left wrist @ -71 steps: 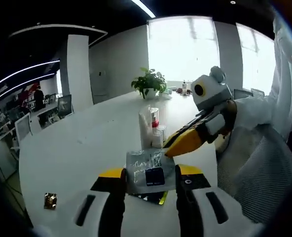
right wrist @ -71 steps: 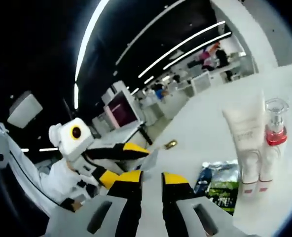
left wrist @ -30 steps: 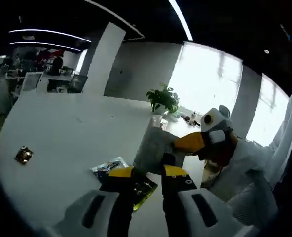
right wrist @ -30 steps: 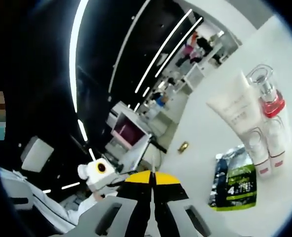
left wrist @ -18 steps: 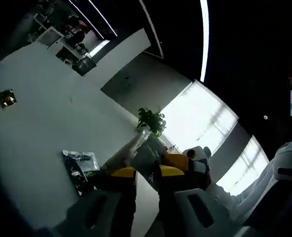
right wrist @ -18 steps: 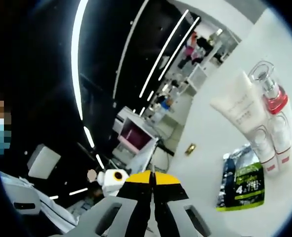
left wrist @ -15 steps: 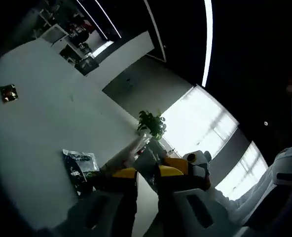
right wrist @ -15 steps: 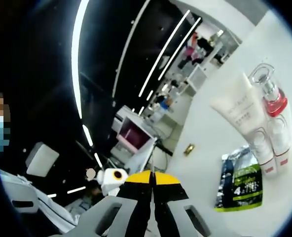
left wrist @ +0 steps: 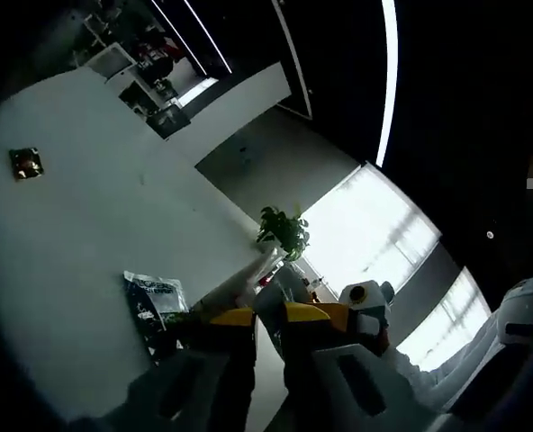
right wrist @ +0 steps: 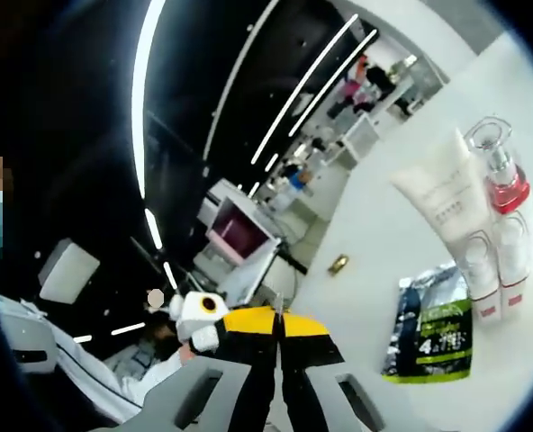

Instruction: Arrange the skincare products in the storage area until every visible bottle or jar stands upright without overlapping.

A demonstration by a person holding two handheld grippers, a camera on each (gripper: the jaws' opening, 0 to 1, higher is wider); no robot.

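Observation:
Both grippers hold a silvery sachet (left wrist: 272,297) up off the white table (left wrist: 86,234). My left gripper (left wrist: 268,317) is shut on one edge of it. My right gripper (right wrist: 279,320) is shut on the other edge, where the silvery sachet (right wrist: 265,273) rises as a thin grey sheet. A white tube (right wrist: 447,216) stands cap down beside a clear bottle (right wrist: 502,184) with a red collar. A green and dark sachet (right wrist: 433,328) lies flat in front of them. The same dark sachet (left wrist: 154,301) and the tube (left wrist: 238,284) lie just beyond my left jaws.
A small gold packet (left wrist: 25,163) lies alone on the far part of the table, also seen as a gold packet (right wrist: 338,264) past my right jaws. A potted plant (left wrist: 283,230) stands at the table's far end. Desks and monitors (right wrist: 235,234) lie beyond.
The silvery sachet, first lying flat between my left jaws, now hangs in the air held by both grippers. My right jaws closed on it. Both views have tilted upward.

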